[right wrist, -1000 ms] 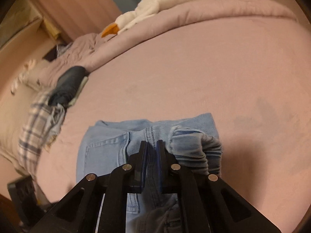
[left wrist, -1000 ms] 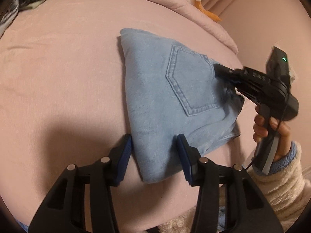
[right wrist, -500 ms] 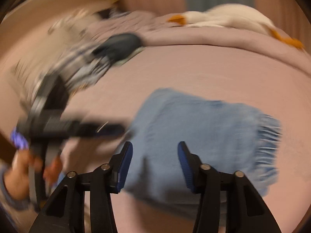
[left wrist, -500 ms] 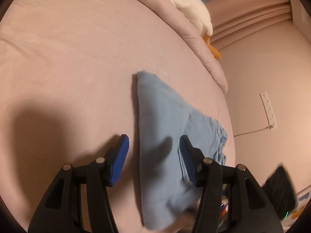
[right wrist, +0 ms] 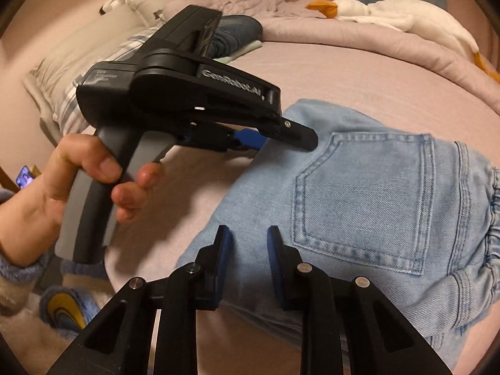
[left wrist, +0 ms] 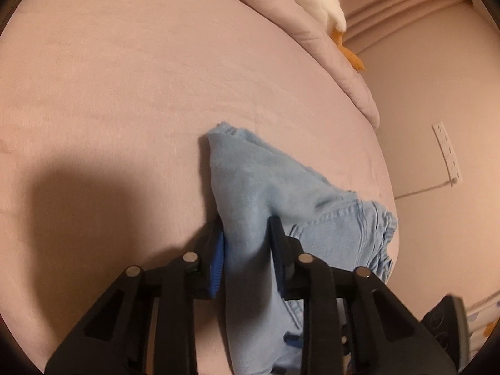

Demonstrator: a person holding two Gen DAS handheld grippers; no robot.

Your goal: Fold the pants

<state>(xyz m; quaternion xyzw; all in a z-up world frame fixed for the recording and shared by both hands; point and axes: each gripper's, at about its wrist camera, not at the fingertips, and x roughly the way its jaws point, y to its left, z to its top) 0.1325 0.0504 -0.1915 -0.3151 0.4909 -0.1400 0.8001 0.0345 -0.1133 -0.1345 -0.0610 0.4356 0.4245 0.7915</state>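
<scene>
My left tongs (left wrist: 247,243) have just been closing and now clench a raised ridge of the folded light-blue denim pants (left wrist: 250,193), the cloth bunched between the blue pads and lifting off the pink bed sheet (left wrist: 125,93); a second ago those pads stood apart on either side of the bundle's near corner. My right tongs (right wrist: 249,259) let go of the dark bunch they were clamped on a second ago, opened, and have since been closing again; they now sit over the near edge of the pants, beside the stitched back pocket (right wrist: 362,197). Denim shows in the gap, but I cannot tell whether the pads press it. The right wrist view shows my left hand (right wrist: 62,181) on the grey handle with the left tongs biting the far-left edge of the bundle. The pants lie in a compact folded stack near the bed's edge. Judgement: folding looks largely complete; this two-sided hold suggests a lift or a last fold. Risk: layers slipping apart if one side lifts first.
</scene>
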